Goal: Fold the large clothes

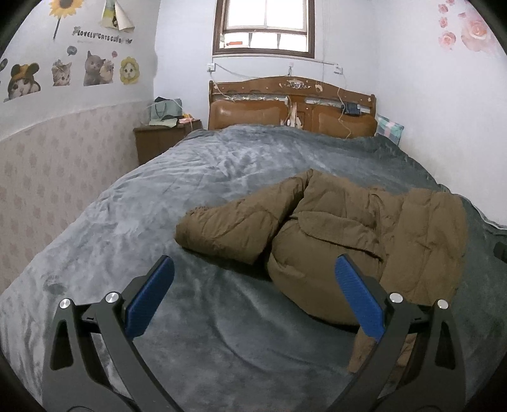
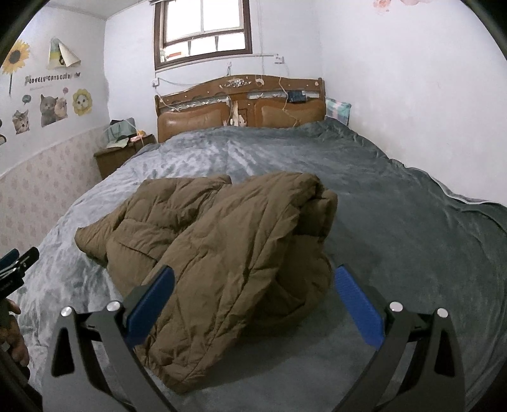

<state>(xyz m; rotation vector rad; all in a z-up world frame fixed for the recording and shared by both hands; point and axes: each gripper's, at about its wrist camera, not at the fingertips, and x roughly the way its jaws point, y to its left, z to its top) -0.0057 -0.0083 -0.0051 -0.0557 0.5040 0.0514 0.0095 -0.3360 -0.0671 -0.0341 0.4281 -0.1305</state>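
A brown padded jacket [image 1: 342, 231] lies crumpled on the grey bed blanket [image 1: 190, 177]; one sleeve sticks out to the left. In the right wrist view the jacket [image 2: 228, 247] is bunched in a heap, its near edge lying between my fingers. My left gripper [image 1: 253, 269] is open and empty, above the blanket just left of the jacket's near corner. My right gripper [image 2: 253, 279] is open, held over the jacket's near edge, gripping nothing. The left gripper's tip [image 2: 19, 260] shows at the left edge of the right wrist view.
A wooden headboard [image 1: 291, 107] stands at the far end under a window [image 1: 264, 27]. A brown nightstand [image 1: 161, 139] with bags stands at the far left. Walls run close along the left and right of the bed. A checked pillow [image 1: 389, 128] leans at the far right.
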